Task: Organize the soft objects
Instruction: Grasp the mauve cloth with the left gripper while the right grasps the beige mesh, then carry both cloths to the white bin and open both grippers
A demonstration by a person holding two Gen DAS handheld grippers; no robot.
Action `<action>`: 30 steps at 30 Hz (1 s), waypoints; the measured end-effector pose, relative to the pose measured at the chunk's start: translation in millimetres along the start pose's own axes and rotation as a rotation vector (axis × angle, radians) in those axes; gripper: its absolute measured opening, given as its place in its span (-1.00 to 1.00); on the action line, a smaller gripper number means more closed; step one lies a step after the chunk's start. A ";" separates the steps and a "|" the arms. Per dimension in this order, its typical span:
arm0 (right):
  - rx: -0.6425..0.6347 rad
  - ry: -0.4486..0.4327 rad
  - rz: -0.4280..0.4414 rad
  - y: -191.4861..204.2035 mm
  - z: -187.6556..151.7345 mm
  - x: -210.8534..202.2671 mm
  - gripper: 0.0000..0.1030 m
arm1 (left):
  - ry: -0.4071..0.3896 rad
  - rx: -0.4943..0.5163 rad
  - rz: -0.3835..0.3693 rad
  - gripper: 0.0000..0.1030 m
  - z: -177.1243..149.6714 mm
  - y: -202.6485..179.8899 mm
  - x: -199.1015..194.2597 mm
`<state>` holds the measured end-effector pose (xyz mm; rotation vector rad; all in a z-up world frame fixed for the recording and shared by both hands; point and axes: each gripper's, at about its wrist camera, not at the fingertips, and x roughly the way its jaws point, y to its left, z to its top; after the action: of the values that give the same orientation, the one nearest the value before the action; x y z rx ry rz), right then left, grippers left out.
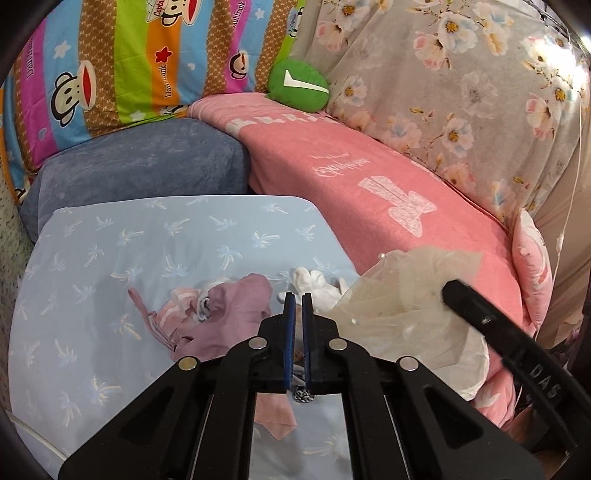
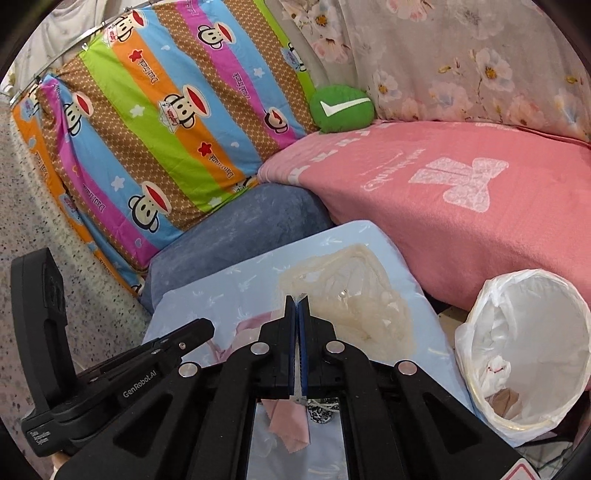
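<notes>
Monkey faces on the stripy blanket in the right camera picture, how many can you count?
6 clear ones: top, upper right, middle, far left, beside the green cushion, bottom. Folds may hide more.

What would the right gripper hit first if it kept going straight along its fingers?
Most likely the cream mesh bag lying on the light blue sheet, just beyond the right gripper; depth is uncertain.
</notes>
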<state>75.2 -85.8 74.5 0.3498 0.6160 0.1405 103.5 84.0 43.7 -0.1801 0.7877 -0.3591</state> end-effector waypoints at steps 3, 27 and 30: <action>0.010 -0.017 0.003 -2.5 3.3 -14.5 -0.97 | 0.003 -0.002 -0.001 -0.92 -3.0 5.9 2.5; 0.011 0.015 -0.012 1.1 -7.3 0.7 -0.97 | 0.154 -0.086 0.135 -0.07 -23.4 58.9 68.0; 0.012 0.022 -0.018 -0.9 -9.4 2.3 -0.97 | 0.202 -0.082 0.137 -0.59 -26.0 60.6 81.3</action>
<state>71.5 -83.5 65.7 0.3548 0.6414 0.1235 152.5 108.4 -45.5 -0.1675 1.0100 -0.2169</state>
